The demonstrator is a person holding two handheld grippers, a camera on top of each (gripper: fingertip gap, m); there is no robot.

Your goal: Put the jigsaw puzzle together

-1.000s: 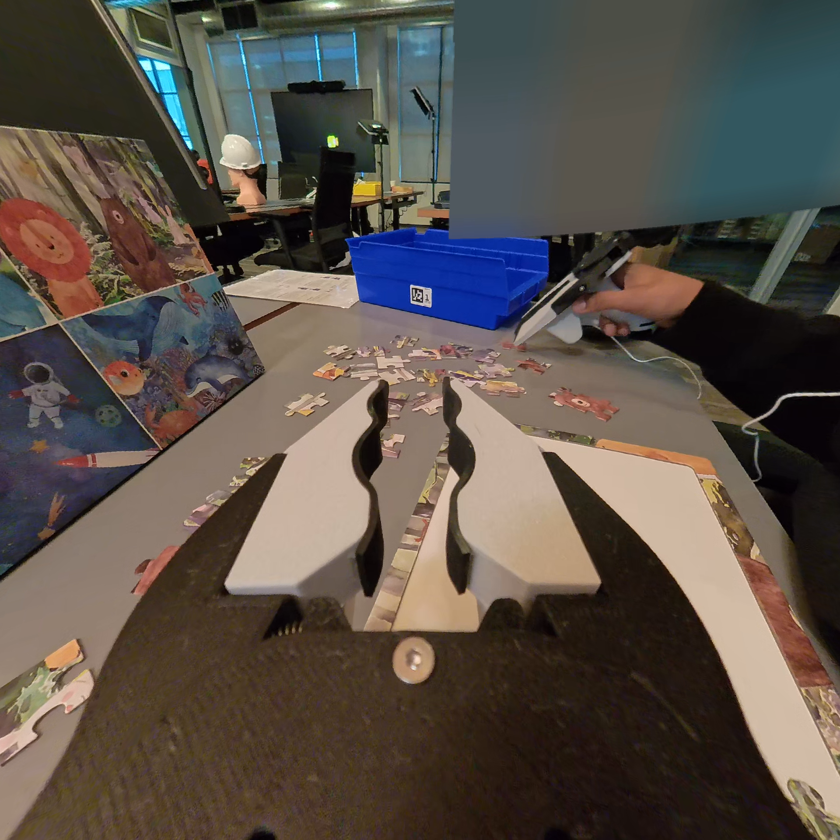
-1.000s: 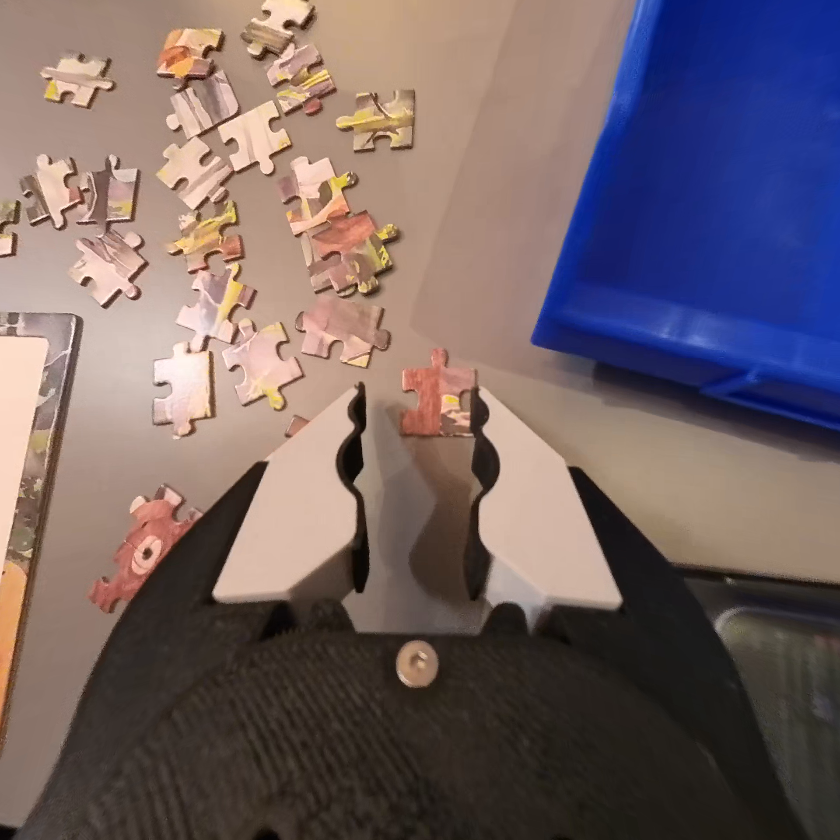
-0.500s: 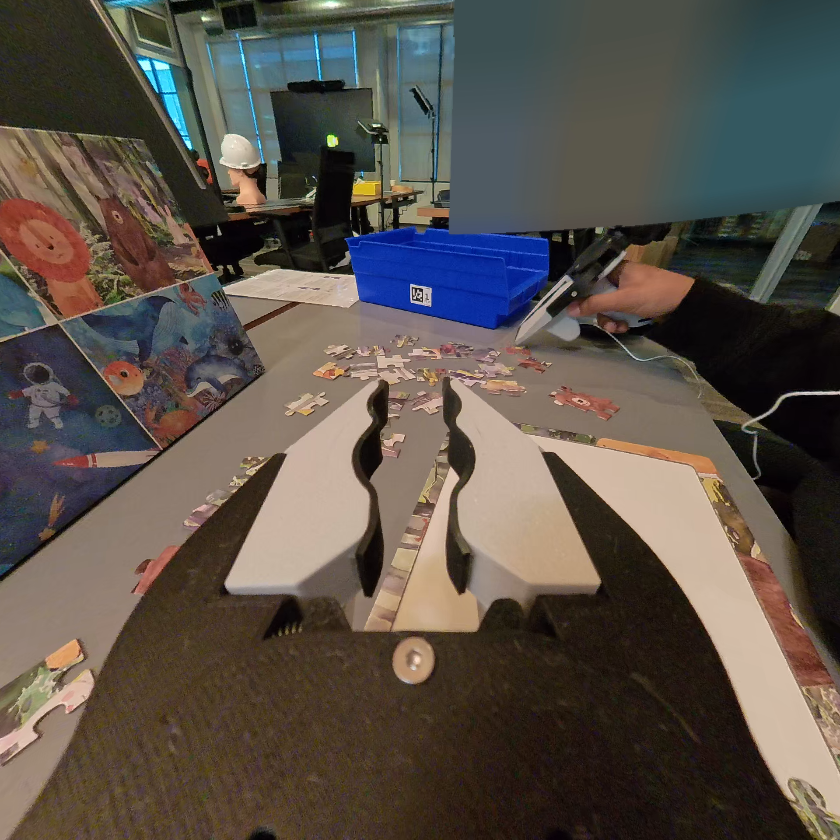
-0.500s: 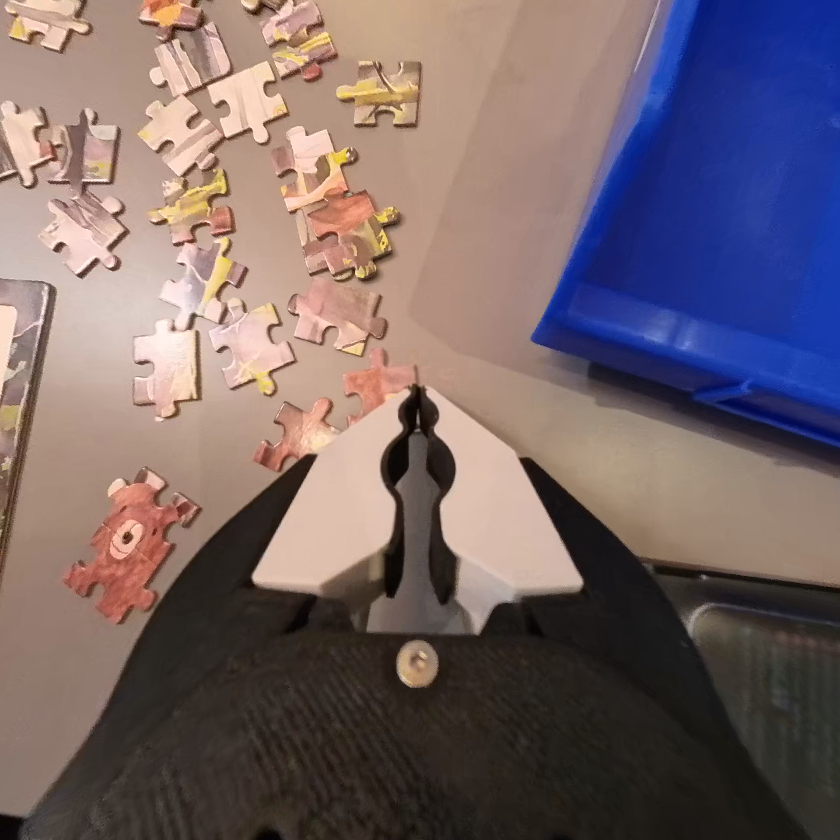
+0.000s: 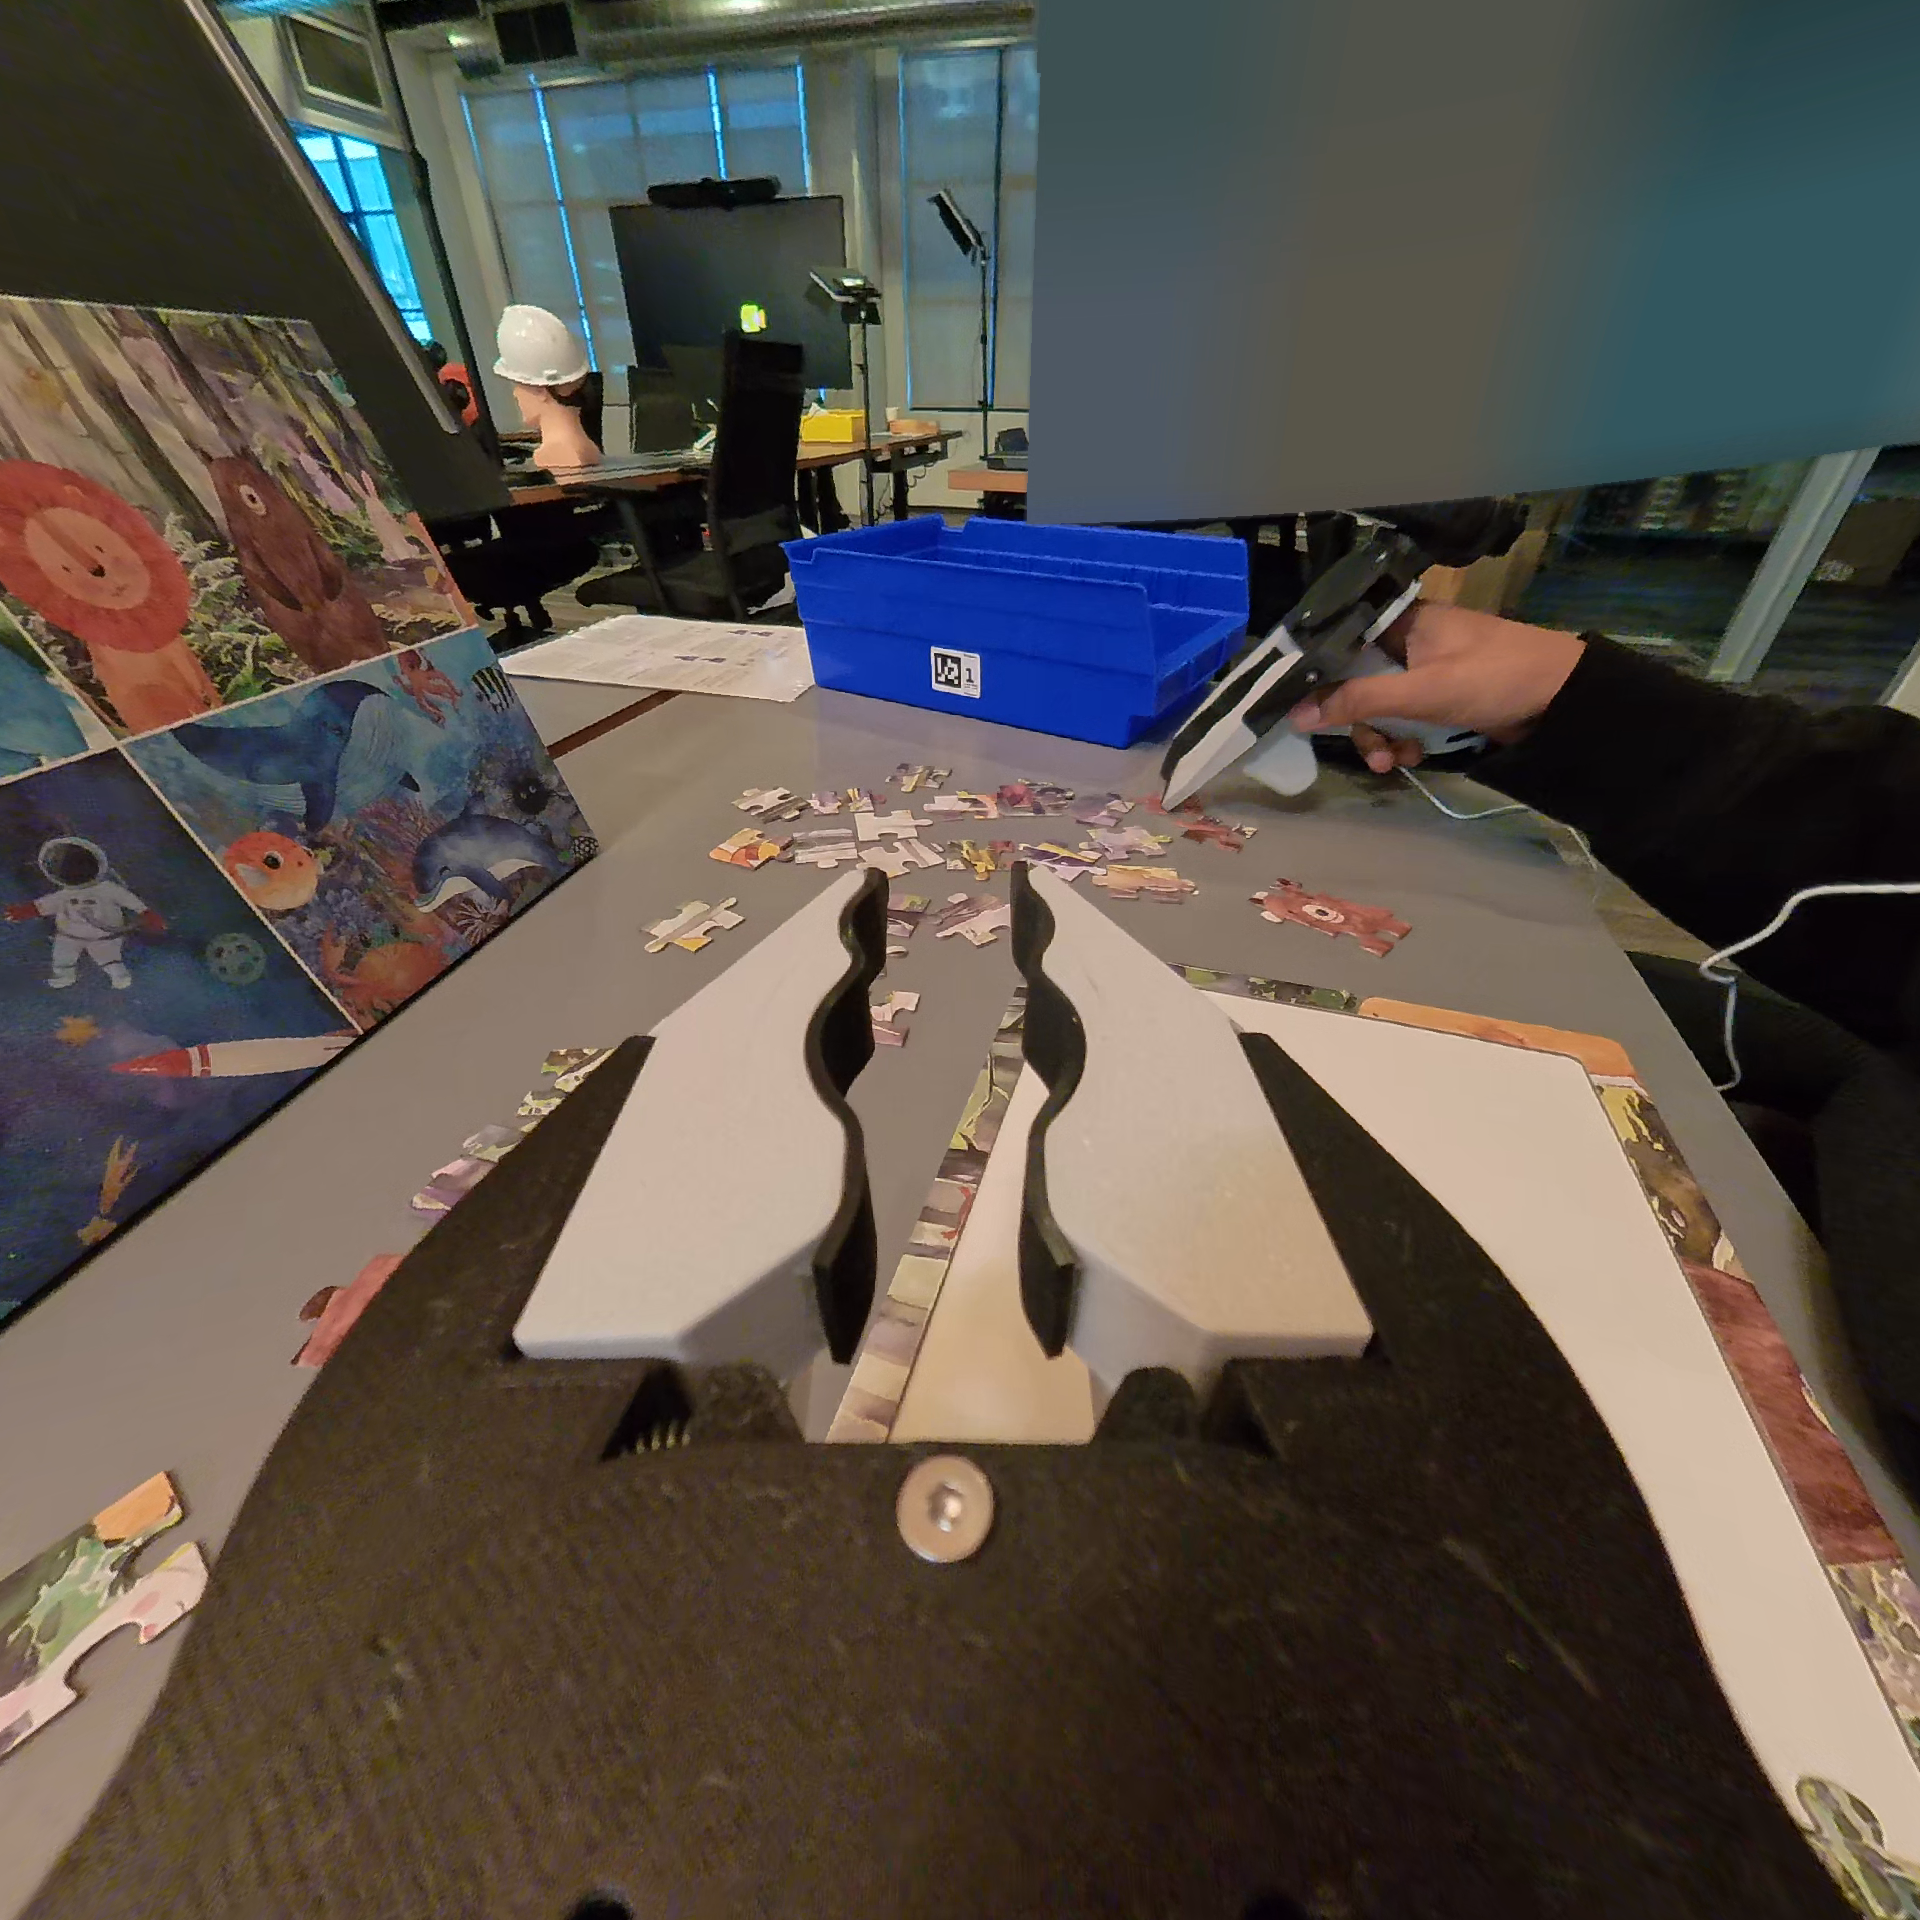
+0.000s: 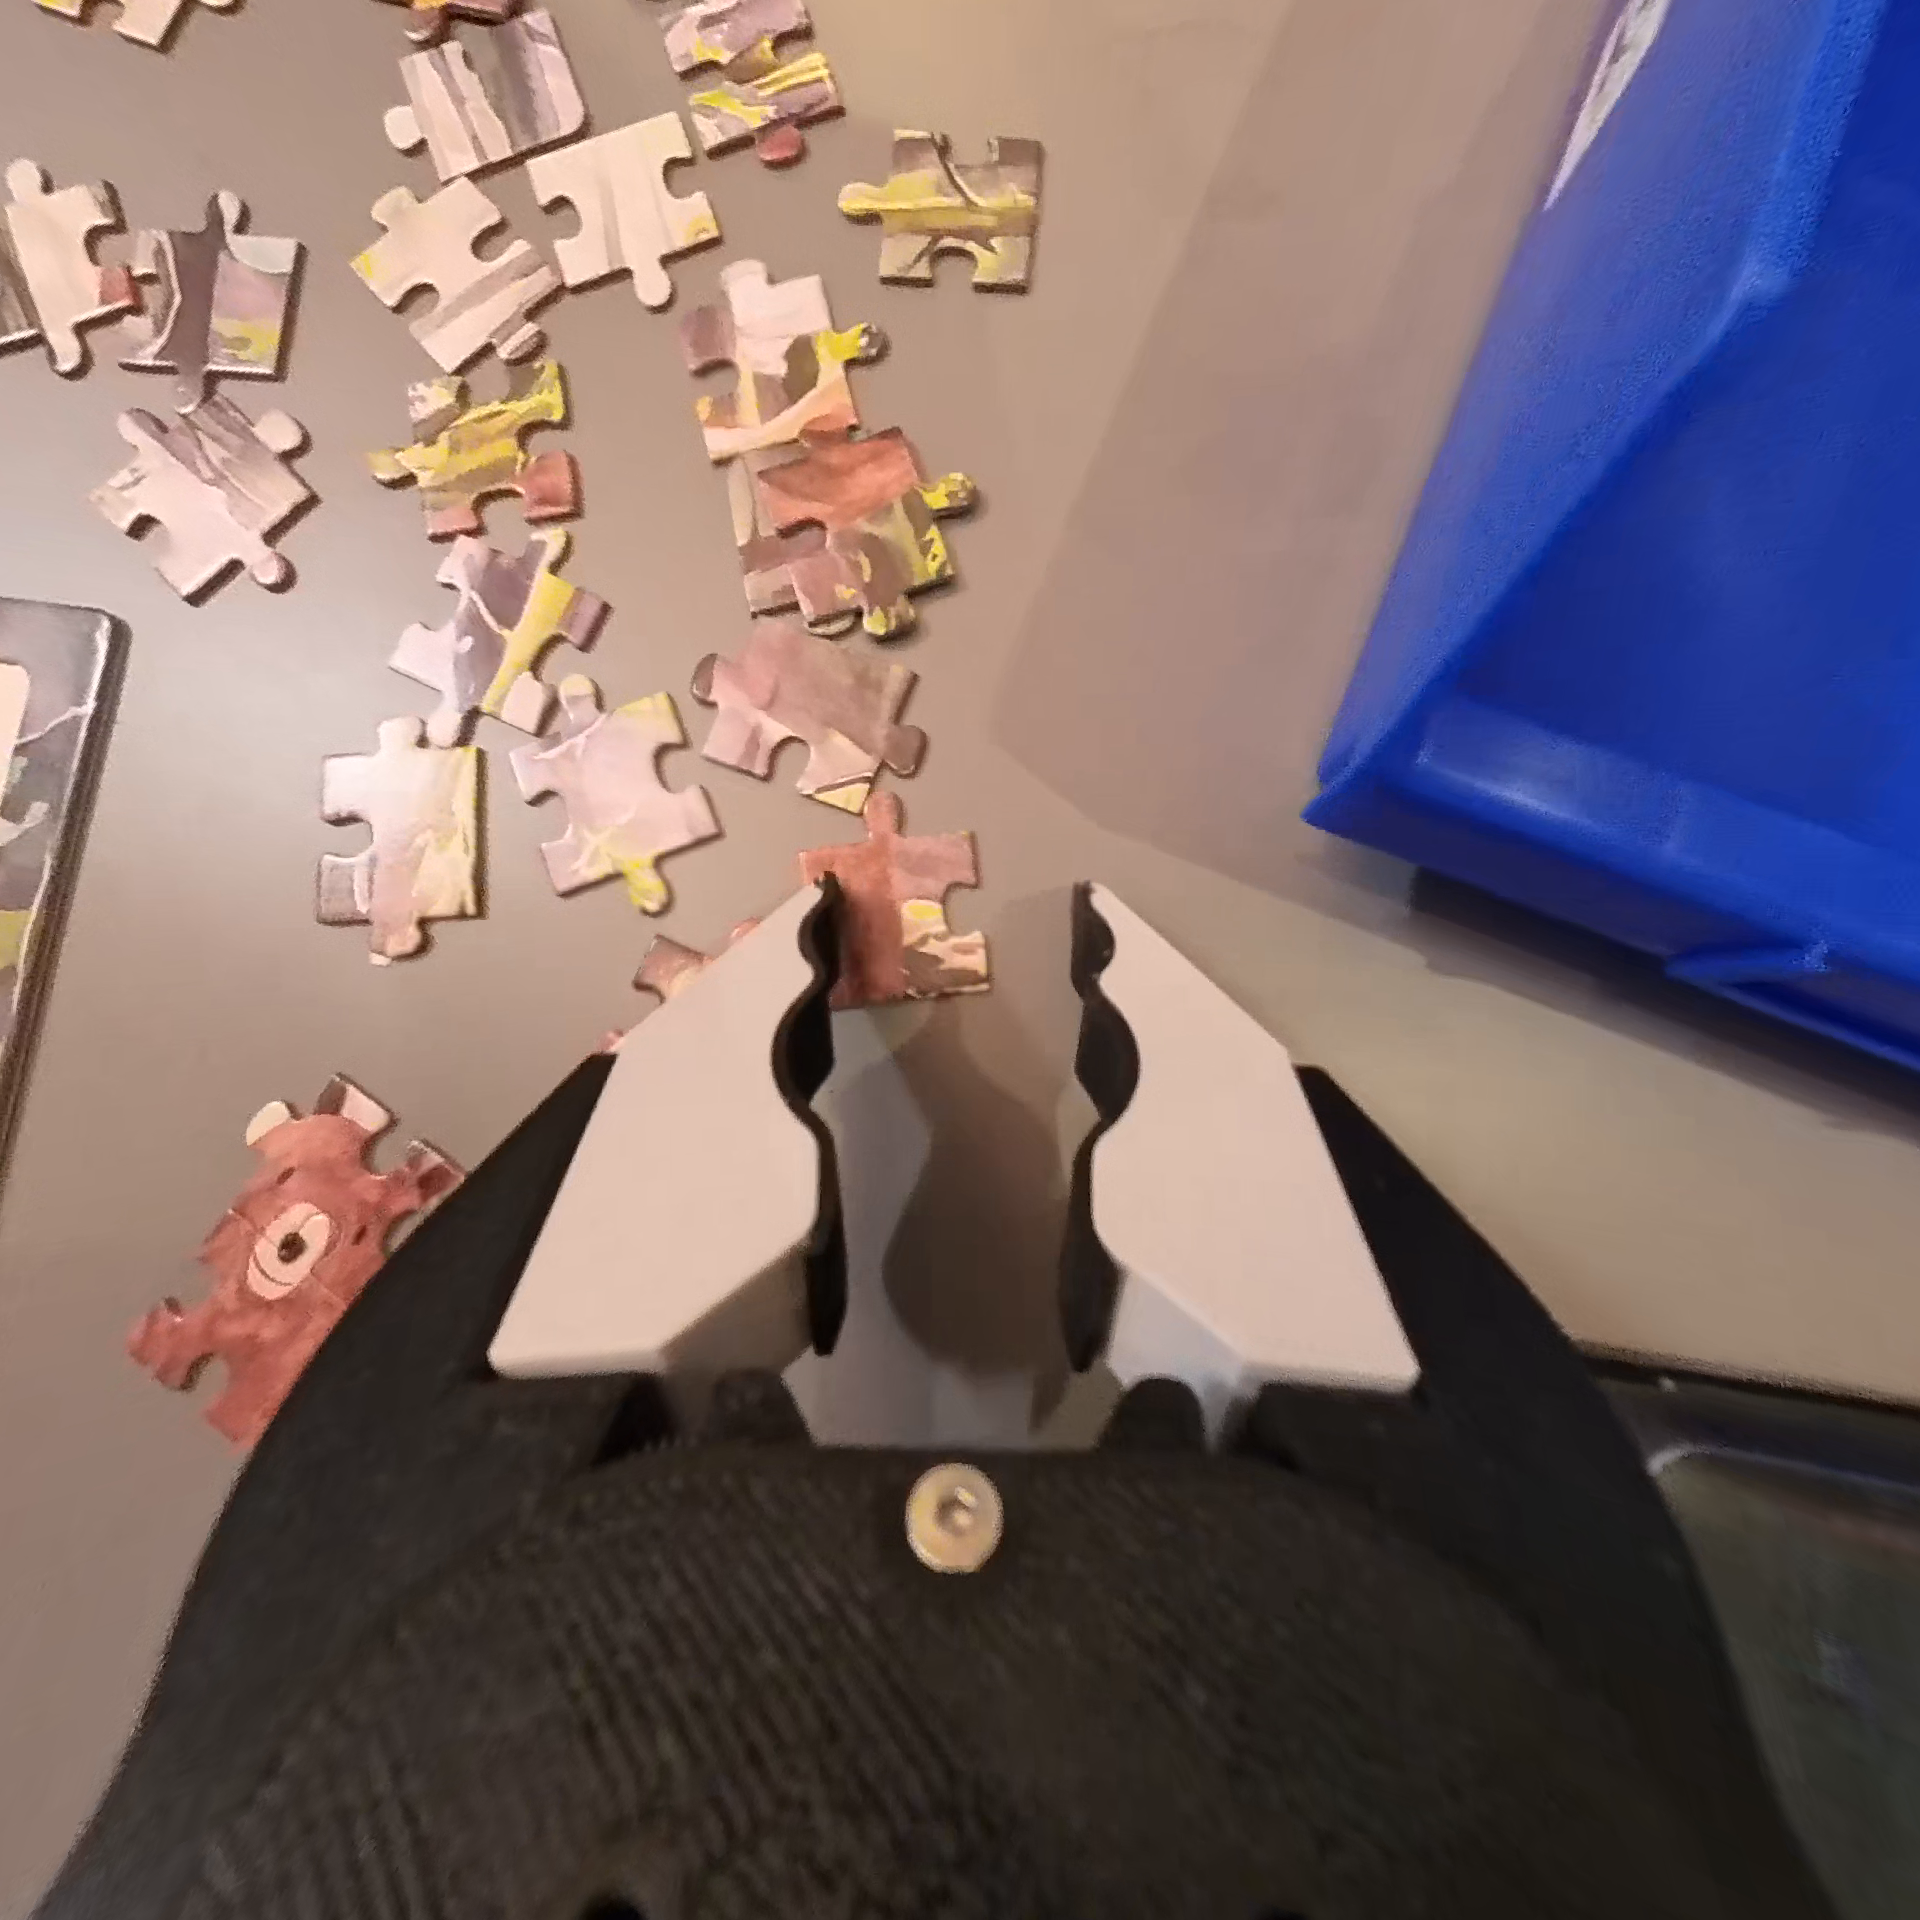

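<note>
Straddling reddish pc (image 6: 902, 914), R gripper (image 6: 951, 894) agape

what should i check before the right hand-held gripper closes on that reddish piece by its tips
1. Right hand-held gripper open: ok.
2. Reddish piece between the fingertips: not ok, it sits against the left finger, off-centre.
3. Piece flat on the grey table: ok.
4. Neighbouring pieces clear: cannot tell, another reddish piece is partly hidden under the left finger.
5. Blue bin clear of the right finger: ok.
6. Left hand-held gripper open, empty: ok.
</note>
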